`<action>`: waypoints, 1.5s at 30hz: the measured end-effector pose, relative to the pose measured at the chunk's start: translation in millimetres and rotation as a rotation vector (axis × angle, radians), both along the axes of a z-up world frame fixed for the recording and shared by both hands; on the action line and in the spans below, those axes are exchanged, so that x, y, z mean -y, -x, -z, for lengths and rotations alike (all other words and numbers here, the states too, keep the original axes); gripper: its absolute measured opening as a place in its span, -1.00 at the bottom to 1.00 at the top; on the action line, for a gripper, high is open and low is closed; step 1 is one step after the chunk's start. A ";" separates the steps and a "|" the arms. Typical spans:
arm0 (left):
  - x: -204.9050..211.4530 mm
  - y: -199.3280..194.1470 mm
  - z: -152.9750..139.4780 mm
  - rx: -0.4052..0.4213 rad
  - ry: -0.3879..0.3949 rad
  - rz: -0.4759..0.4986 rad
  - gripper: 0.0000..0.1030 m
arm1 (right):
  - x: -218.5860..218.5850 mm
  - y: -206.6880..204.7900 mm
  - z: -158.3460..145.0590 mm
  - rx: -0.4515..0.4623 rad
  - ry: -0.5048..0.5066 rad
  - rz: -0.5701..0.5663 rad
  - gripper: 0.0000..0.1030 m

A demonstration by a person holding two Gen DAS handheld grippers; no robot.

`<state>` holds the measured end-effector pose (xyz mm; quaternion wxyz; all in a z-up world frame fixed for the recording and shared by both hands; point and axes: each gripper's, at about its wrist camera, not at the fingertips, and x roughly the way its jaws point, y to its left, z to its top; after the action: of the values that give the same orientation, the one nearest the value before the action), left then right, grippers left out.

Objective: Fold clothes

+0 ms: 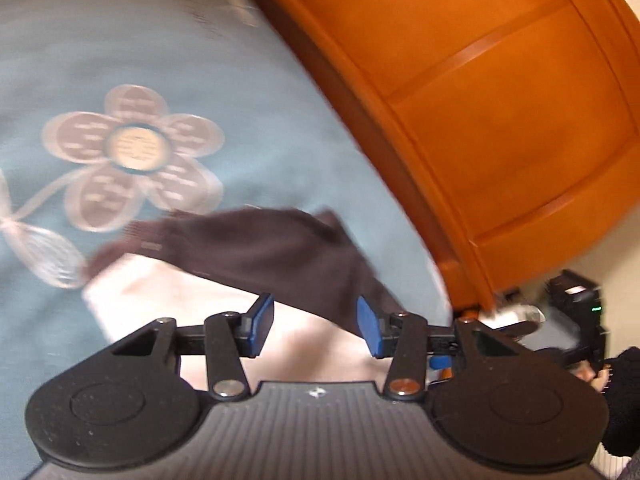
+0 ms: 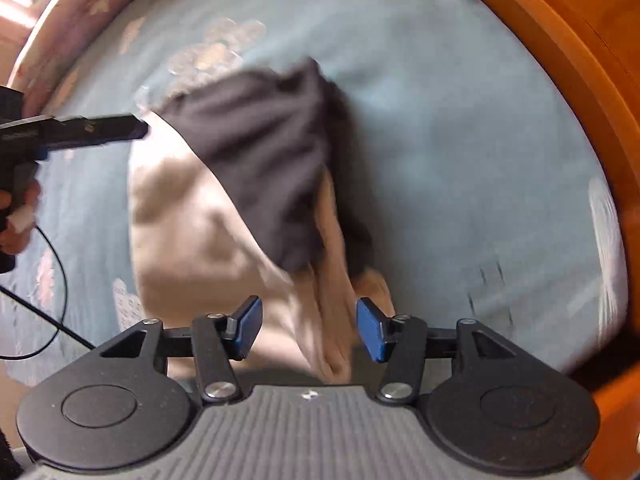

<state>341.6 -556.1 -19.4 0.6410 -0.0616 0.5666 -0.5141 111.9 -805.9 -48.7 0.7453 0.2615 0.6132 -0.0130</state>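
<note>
A garment lies on the light blue bedspread (image 2: 440,120), a dark brown part (image 2: 264,168) folded over a cream part (image 2: 192,240). In the right wrist view my right gripper (image 2: 310,328) hangs open above the garment's near edge. Loose cream folds run beneath the gap between its blue pads (image 2: 370,330), and neither pad presses them. In the left wrist view the dark part (image 1: 280,256) and cream part (image 1: 160,292) lie just ahead of my left gripper (image 1: 314,326), which is open and holds nothing. Seen side-on, the left gripper (image 2: 136,130) points at the garment's far left corner.
An orange wooden bed frame (image 1: 500,140) borders the mattress on the right (image 2: 580,60). The bedspread bears a pale flower print (image 1: 132,152). A pink floral pillow (image 2: 80,0) lies at the far left. A black cable (image 2: 52,280) trails from the left hand (image 2: 16,220).
</note>
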 end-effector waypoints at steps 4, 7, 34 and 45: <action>33.7 27.1 4.4 -0.028 0.045 0.149 -0.11 | -6.0 40.7 22.1 -0.002 -0.088 0.123 0.14; 56.8 42.5 10.8 -0.039 0.033 0.244 -0.11 | -6.5 49.6 40.1 0.069 -0.131 0.226 0.14; 106.2 33.8 34.1 -0.020 -0.003 0.266 -0.12 | -48.3 100.6 71.4 0.479 -0.341 0.669 0.84; 82.4 36.2 28.0 -0.108 0.004 0.370 -0.07 | -66.7 112.7 89.3 0.518 -0.369 0.651 0.41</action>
<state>305.4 -638.6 -47.3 0.5042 0.0149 0.6008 -0.6202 -0.8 -739.2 -138.0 0.7722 0.5637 0.2844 -0.0715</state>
